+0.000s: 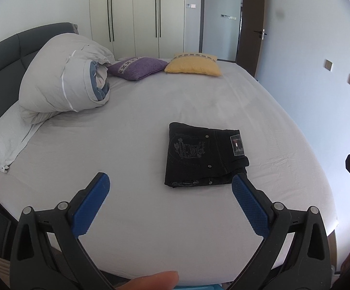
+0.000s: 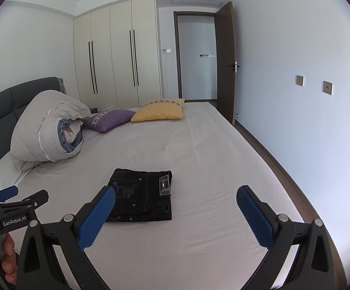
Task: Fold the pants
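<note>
The black pants (image 1: 205, 155) lie folded into a compact rectangle on the grey bed sheet (image 1: 150, 111), back pocket and label facing up. They also show in the right wrist view (image 2: 142, 194). My left gripper (image 1: 170, 181) is open and empty, held above the bed just in front of the pants. My right gripper (image 2: 176, 193) is open and empty, held above the bed in front of and to the right of the pants. The left gripper's side also shows at the left edge of the right wrist view (image 2: 18, 199).
A rolled grey duvet (image 1: 64, 82) lies at the far left by the dark headboard (image 1: 3, 48), on a white pillow (image 1: 6, 140). A purple cushion (image 1: 138, 67) and a yellow cushion (image 1: 194, 65) lie at the far edge. Wardrobe (image 1: 136, 17) and open door (image 2: 225, 62) stand beyond.
</note>
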`<state>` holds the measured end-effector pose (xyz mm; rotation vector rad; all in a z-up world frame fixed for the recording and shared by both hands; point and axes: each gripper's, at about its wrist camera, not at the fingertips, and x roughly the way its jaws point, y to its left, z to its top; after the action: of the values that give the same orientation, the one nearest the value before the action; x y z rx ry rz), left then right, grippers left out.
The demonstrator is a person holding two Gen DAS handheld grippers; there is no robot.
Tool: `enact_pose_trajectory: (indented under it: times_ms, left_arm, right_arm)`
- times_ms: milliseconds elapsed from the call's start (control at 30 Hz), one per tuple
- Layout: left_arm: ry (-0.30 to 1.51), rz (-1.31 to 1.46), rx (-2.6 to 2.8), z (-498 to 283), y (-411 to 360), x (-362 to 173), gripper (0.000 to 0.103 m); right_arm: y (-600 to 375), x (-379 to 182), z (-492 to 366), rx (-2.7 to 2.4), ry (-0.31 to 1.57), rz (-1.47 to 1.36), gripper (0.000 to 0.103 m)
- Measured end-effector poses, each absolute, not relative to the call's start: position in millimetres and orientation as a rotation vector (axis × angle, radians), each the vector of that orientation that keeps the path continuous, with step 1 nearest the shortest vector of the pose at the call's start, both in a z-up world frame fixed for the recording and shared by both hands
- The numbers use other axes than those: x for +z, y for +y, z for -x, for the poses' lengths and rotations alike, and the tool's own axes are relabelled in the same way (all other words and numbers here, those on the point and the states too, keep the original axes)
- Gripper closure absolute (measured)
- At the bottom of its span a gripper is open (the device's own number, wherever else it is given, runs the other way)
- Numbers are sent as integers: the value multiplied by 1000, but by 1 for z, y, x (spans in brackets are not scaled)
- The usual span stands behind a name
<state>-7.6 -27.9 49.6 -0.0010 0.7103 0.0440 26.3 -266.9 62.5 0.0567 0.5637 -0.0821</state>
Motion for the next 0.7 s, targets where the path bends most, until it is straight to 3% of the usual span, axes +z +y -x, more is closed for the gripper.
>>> enact_pose_trajectory:
  times_ms: [700]
  left_arm:
    - [772,21,47,-8,-23,14,0]
  right_arm:
    - [-244,35,-43,-51,708,-25,0]
